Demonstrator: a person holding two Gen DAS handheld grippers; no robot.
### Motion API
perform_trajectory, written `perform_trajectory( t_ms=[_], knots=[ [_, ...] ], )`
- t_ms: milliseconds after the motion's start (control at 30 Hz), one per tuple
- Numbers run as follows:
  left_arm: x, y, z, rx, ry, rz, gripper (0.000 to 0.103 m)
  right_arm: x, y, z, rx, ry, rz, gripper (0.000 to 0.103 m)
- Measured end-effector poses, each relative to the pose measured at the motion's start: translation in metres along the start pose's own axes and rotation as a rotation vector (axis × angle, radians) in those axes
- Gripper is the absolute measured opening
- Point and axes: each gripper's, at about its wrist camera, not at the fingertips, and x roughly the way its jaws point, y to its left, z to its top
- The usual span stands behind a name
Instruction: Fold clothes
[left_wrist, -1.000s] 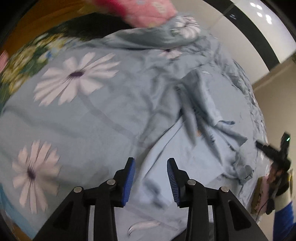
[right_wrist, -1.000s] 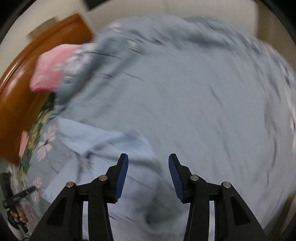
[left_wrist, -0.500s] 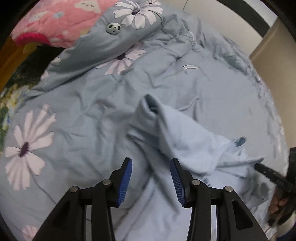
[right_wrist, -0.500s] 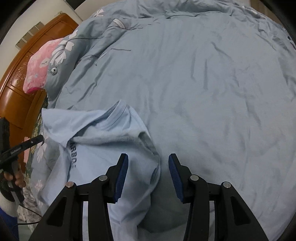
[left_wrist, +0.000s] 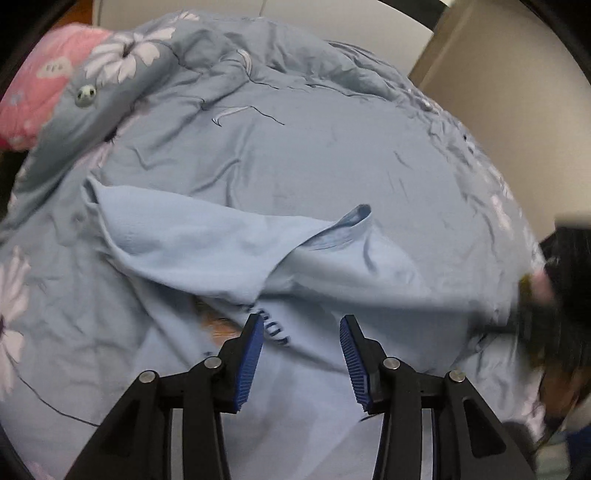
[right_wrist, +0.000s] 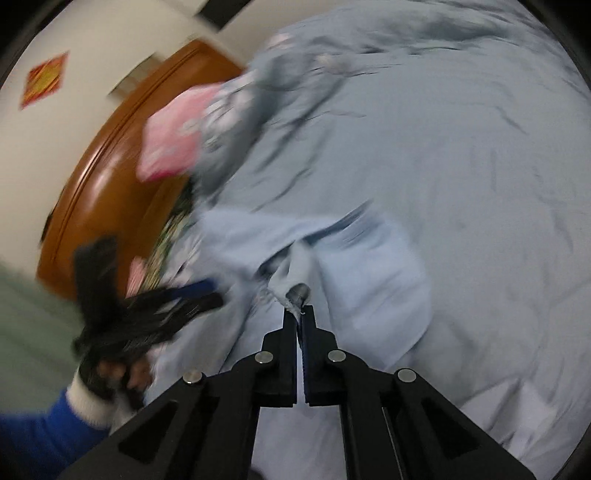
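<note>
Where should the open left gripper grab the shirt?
Probably the raised sleeve cuff at the far left of the shirt. It stands up off the duvet, so the left gripper could come from the left and pinch its free edge. The right gripper already holds a bunch.

The left gripper (left_wrist: 301, 352) hangs with its blue-padded fingers (left_wrist: 251, 360) spread wide apart, nothing between them; the right gripper (right_wrist: 299, 314) has its jaws pressed together, pinching a fold of the light blue shirt (right_wrist: 369, 280); a blue sleeve (right_wrist: 33, 439) shows behind the left one.

dark lettering on the pale blue shirt (left_wrist: 332, 266), partly hidden, unreadable
</note>
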Motion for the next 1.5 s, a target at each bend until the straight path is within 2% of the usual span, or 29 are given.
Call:
perform_trajectory(
  t_ms=[100, 167, 267, 300, 333, 400, 500, 567, 700, 733, 767, 800, 833, 933, 1000, 1067, 1200, 1333, 1500],
  knots=[
    [0.002, 0.009, 0.005, -0.059, -0.011, 0.037, 0.047, 0.015, 0.023, -0.031, -0.129, 0.115, -0.042, 0.002],
    [0.0, 0.017, 0.008, -0.082, -0.024, 0.072, 0.047, 0.022, 0.026, -0.042, -0.151, 0.151, -0.082, 0.002],
    [-0.005, 0.034, 0.008, -0.107, -0.028, 0.109, 0.047, 0.011, 0.012, -0.038, -0.109, 0.1, -0.085, 0.002],
    [-0.006, 0.04, 0.008, -0.118, -0.028, 0.12, 0.048, 0.003, 0.003, -0.033, -0.076, 0.062, -0.08, 0.005],
    [-0.005, 0.045, 0.009, -0.141, -0.03, 0.108, 0.049, -0.002, -0.007, -0.028, -0.041, 0.026, -0.088, 0.008],
    [-0.001, 0.055, 0.012, -0.188, -0.035, 0.084, 0.049, -0.01, -0.028, -0.019, 0.029, -0.032, -0.121, 0.022],
    [0.004, 0.07, 0.017, -0.257, -0.043, 0.047, 0.049, -0.004, -0.066, -0.003, 0.163, -0.077, -0.199, 0.023],
    [0.008, 0.08, 0.02, -0.303, -0.048, 0.022, 0.049, 0.004, -0.081, 0.006, 0.213, -0.077, -0.224, 0.023],
    [0.016, 0.096, 0.025, -0.393, -0.054, -0.029, 0.047, 0.029, -0.096, 0.015, 0.273, -0.053, -0.211, 0.023],
    [0.018, 0.099, 0.024, -0.412, -0.054, -0.039, 0.043, 0.033, -0.096, 0.016, 0.278, -0.052, -0.204, 0.023],
    [0.019, 0.101, 0.022, -0.43, -0.054, -0.049, 0.031, 0.035, -0.095, 0.016, 0.278, -0.048, -0.199, 0.023],
    [0.021, 0.103, 0.021, -0.449, -0.053, -0.059, 0.023, 0.038, -0.094, 0.016, 0.276, -0.044, -0.196, 0.023],
    [0.021, 0.104, 0.02, -0.46, -0.053, -0.06, 0.009, 0.04, -0.094, 0.016, 0.274, -0.039, -0.192, 0.023],
    [0.013, 0.107, 0.018, -0.503, -0.086, -0.09, 0.003, 0.041, -0.096, 0.012, 0.281, -0.017, -0.191, 0.022],
    [0.003, 0.106, 0.019, -0.517, -0.12, -0.122, 0.003, 0.037, -0.092, 0.012, 0.287, -0.019, -0.181, 0.003],
    [-0.014, 0.099, 0.025, -0.493, -0.155, -0.134, 0.002, 0.031, -0.088, 0.012, 0.29, -0.025, -0.171, 0.003],
    [-0.067, 0.08, 0.042, -0.433, -0.261, -0.159, 0.002, -0.005, -0.059, 0.021, 0.231, -0.103, -0.202, 0.003],
    [-0.131, 0.065, 0.065, -0.387, -0.379, -0.192, 0.002, -0.06, -0.009, 0.042, 0.128, -0.231, -0.259, 0.002],
    [-0.228, 0.042, 0.08, -0.321, -0.563, -0.262, 0.002, -0.158, 0.076, 0.071, -0.048, -0.441, -0.344, 0.002]
  ],
)
